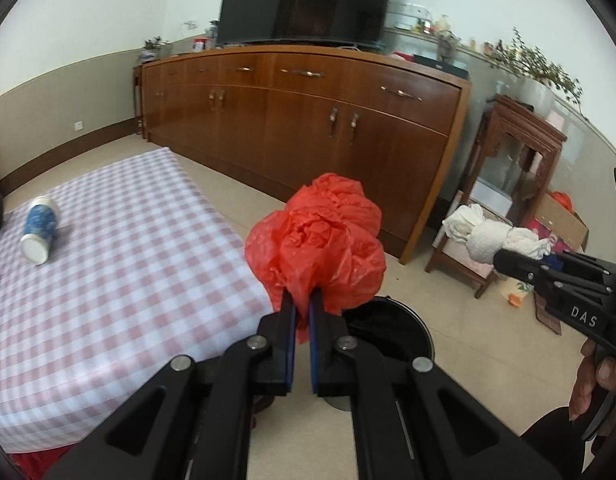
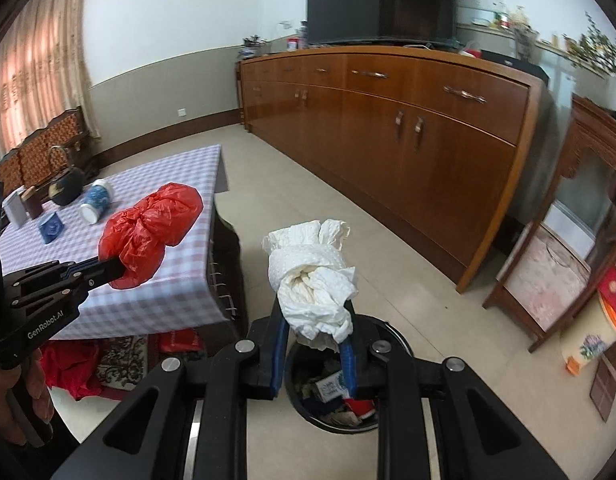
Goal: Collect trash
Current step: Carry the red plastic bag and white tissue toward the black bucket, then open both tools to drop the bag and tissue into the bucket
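A light, soft red plastic bag [image 1: 316,240] is pinched by the left gripper [image 1: 302,312]; crumpled tissue [image 2: 314,276], equally compressible, is pinched by the right gripper [image 2: 314,344].

White capitals reading "DAS" are showing on the black body of the right gripper [image 1: 504,258] in the left wrist view. "GenRobot.AI" is running in white along the side of the left gripper [image 2: 118,268] in the right wrist view. Printing on other items is staying too blurred to read.
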{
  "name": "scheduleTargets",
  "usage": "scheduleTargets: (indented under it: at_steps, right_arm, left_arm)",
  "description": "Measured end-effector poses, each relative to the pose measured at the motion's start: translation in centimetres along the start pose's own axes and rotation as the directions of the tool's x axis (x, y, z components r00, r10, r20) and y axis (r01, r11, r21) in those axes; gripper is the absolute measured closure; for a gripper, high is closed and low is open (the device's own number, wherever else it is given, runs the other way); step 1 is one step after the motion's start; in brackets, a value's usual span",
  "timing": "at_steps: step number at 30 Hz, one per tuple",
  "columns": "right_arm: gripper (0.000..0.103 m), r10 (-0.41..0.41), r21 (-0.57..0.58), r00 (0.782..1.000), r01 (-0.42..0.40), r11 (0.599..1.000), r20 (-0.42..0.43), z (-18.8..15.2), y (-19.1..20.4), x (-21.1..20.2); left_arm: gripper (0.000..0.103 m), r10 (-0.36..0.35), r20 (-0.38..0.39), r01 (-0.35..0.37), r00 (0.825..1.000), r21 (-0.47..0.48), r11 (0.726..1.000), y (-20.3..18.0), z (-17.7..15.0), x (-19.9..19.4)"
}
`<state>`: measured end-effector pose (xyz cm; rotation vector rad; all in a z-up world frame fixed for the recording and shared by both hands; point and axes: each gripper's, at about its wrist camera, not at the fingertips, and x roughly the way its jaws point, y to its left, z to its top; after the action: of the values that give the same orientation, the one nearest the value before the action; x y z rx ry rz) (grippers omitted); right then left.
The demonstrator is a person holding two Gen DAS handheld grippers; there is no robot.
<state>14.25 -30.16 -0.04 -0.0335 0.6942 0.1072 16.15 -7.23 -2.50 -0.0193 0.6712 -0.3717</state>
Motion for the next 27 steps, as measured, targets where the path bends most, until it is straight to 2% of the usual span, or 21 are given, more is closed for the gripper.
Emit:
scheduleTargets:
  at_steps: [12, 19, 27]
  right_arm:
    - [0.079, -0.055, 0.061, 0.997, 0.058, 0.996, -0.052, -3.1, -4.8, 1.3]
    - [0.079, -0.052, 0.078, 0.991, 0.062, 0.995, -0.122, -5.3, -7.5, 4.4]
    - [0.079, -0.032, 0.065, 0.978, 0.046, 0.997, -0.205, -7.7, -9.7, 8.7]
  left_arm:
    - [0.097, -0.052, -0.106, 0.059, 0.993, 0.062, 0.996, -4.3, -2.1, 4.4]
    - [0.097, -0.065, -0.172, 0.083, 0.983, 0.106, 0.991, -7.0, -3.0, 8.4]
    - [0.097, -0.075, -0.247, 0.108, 0.966, 0.121, 0.987, -8.4, -4.5, 11.8]
